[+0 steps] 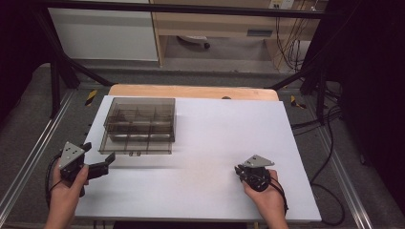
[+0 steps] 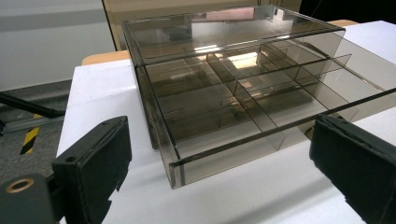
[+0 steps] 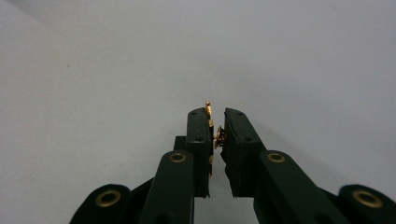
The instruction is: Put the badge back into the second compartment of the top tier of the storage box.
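So the right tongs (image 3: 216, 122) are clamped on a small gold piece (image 3: 217, 135), hovering over the white counter (image 1: 215, 143). The left tongs (image 2: 224, 158) are spread wide, holding nothing, aimed at the smoky box (image 2: 243, 88) just ahead, its drawer partly out.

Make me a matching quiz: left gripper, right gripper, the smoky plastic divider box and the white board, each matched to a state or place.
Things:
1. left gripper
2. right gripper
3. divider box
4. white board

States:
A. covers the table
B. jaws wide apart, facing the box
C. jaws shut on a small gold piece
D. drawer pulled partway out

Pairs: 1-B, 2-C, 3-D, 4-A
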Demonstrator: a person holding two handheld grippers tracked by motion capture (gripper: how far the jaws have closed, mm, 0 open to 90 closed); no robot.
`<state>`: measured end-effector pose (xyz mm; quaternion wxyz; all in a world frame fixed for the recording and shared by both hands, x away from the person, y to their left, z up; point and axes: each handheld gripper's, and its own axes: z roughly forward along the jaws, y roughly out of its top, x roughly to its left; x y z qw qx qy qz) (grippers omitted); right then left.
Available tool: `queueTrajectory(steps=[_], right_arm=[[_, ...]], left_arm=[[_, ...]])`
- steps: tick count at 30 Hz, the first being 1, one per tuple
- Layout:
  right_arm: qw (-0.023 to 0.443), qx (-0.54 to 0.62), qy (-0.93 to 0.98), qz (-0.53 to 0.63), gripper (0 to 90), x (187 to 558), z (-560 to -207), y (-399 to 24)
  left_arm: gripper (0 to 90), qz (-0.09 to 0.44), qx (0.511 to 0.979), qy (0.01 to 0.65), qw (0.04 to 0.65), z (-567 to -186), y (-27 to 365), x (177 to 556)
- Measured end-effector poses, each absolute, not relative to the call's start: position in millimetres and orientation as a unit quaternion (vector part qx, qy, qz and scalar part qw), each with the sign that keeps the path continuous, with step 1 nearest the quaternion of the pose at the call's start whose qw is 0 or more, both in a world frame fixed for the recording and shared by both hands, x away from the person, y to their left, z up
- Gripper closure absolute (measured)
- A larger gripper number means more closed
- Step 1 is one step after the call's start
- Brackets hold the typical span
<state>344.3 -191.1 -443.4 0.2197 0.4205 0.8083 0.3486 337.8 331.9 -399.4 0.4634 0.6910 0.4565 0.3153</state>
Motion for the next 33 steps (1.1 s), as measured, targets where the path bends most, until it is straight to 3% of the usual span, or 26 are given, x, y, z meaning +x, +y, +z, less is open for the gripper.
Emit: queueTrajectory(steps=[33], right_arm=[[0.174,0.343,0.834,0.395,81.1,342,-436,-163]], left_arm=[[5.9,0.33,0.688,0.461,0.454,-400,327,335]])
